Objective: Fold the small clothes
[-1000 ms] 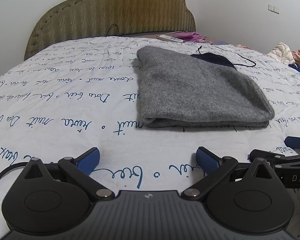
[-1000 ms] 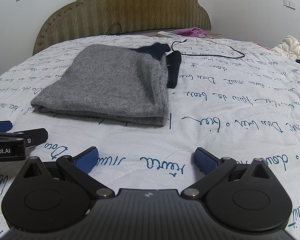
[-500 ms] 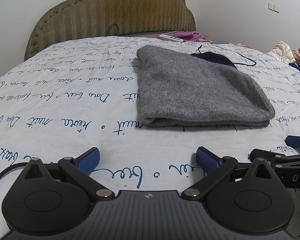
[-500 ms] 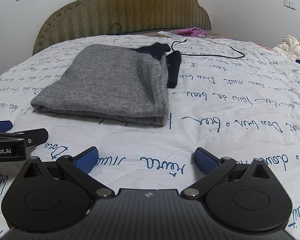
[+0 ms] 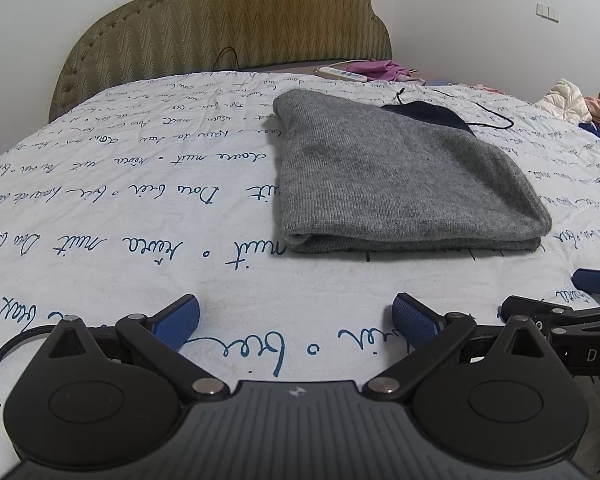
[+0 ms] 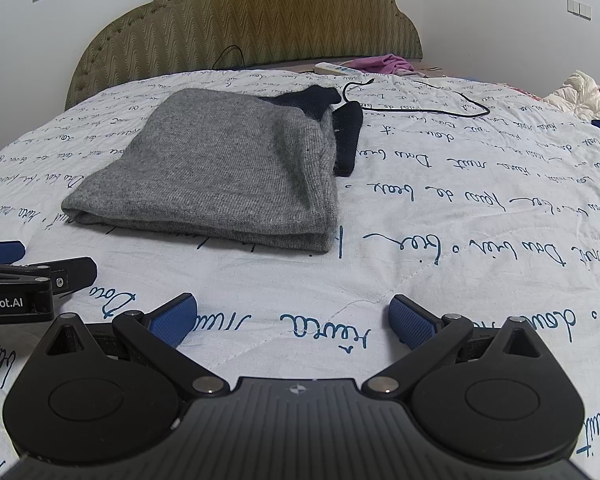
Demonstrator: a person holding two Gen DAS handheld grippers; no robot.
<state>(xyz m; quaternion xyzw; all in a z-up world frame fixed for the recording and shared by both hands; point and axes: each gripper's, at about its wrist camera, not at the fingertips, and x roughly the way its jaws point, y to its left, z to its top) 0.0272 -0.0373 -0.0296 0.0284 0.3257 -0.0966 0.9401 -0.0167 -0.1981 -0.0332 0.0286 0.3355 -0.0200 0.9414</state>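
A grey knit garment (image 5: pixel 400 176) lies folded flat on the bed, with a dark navy piece (image 5: pixel 428 114) poking out at its far end. In the right wrist view the grey garment (image 6: pixel 228 168) sits left of centre, and the navy piece (image 6: pixel 344 132) lies along its right edge. My left gripper (image 5: pixel 296 316) is open near the bed's front, short of the fold, holding nothing. My right gripper (image 6: pixel 292 316) is open too, empty, just right of the left one. Each gripper shows at the edge of the other's view.
The white bedspread (image 5: pixel 120 200) with blue script covers the bed below a padded headboard (image 5: pixel 228 20). A black cable (image 6: pixel 420 100) loops behind the garment. A white power strip (image 5: pixel 342 74) and pink cloth (image 5: pixel 380 68) lie by the headboard. More clothes (image 5: pixel 572 100) are heaped far right.
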